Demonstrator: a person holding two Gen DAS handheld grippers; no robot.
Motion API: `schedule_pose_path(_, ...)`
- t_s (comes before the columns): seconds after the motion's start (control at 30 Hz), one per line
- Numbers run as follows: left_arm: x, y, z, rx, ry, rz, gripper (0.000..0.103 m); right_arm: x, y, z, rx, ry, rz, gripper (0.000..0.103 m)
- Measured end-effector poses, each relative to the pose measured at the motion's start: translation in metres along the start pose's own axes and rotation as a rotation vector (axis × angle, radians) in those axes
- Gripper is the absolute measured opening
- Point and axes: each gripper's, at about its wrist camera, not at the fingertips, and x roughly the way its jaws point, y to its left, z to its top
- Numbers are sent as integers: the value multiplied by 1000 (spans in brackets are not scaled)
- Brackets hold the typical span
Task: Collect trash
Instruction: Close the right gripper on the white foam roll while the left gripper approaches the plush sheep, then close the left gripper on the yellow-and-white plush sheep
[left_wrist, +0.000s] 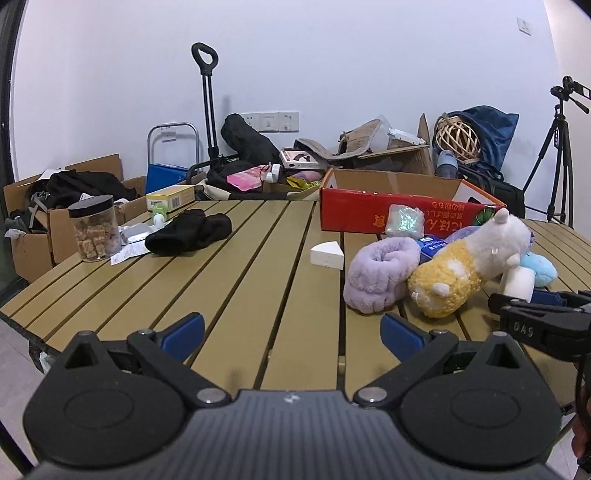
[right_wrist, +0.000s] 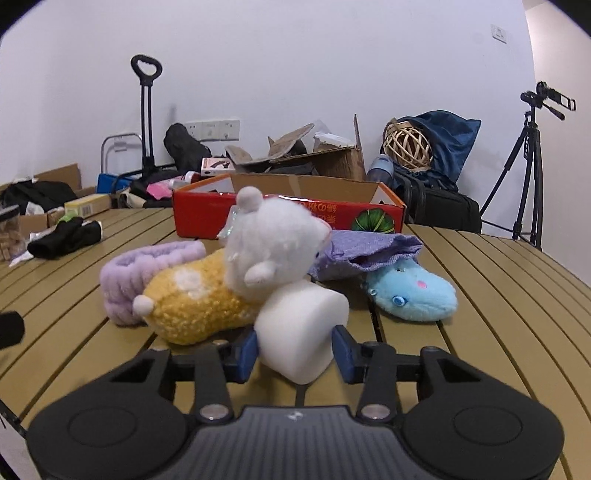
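Observation:
My right gripper (right_wrist: 295, 349) is shut on a white foam block (right_wrist: 301, 328) just above the slatted table (right_wrist: 498, 295); the block also shows in the left wrist view (left_wrist: 521, 282), where the right gripper (left_wrist: 535, 306) enters from the right. My left gripper (left_wrist: 291, 332) is open and empty above the table's near edge. A white foam wedge (left_wrist: 327, 254) lies mid-table. A red cardboard box (right_wrist: 288, 212) stands open at the back; it also shows in the left wrist view (left_wrist: 388, 206). A shiny wrapper (left_wrist: 404, 220) leans against it.
A yellow-and-white plush (right_wrist: 221, 291), a purple fluffy band (right_wrist: 147, 269), a blue plush (right_wrist: 413, 295) and a purple cloth (right_wrist: 369, 251) crowd the foam block. At far left lie a black cloth (left_wrist: 188, 230), a jar (left_wrist: 94, 229), paper scraps (left_wrist: 127, 254). Clutter and a tripod (right_wrist: 528, 166) stand behind.

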Motion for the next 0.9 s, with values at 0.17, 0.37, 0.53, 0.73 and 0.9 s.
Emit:
schedule_pose_path(0.17, 5, -4, -3, 12, 12, 5, 103, -4, -13, -2, 51, -15, 2, 30)
schedule_pose_path(0.37, 5, -5, -7, 24, 19, 5, 103, -20, -28, -5, 86, -70, -24, 28)
schedule_pose_path(0.53, 5, -10, -13, 42, 37, -29, 103, -38, -49, -8, 115, -107, -33, 28)
schedule_pose_path(0.73, 3, -28, -17, 50, 78, -136, 103, -56, -72, -11, 140, -128, -30, 28)
schedule_pose_path(0.9, 0, -56, -9, 78, 65, -202, 103, -66, -92, -14, 143, -135, -44, 28)
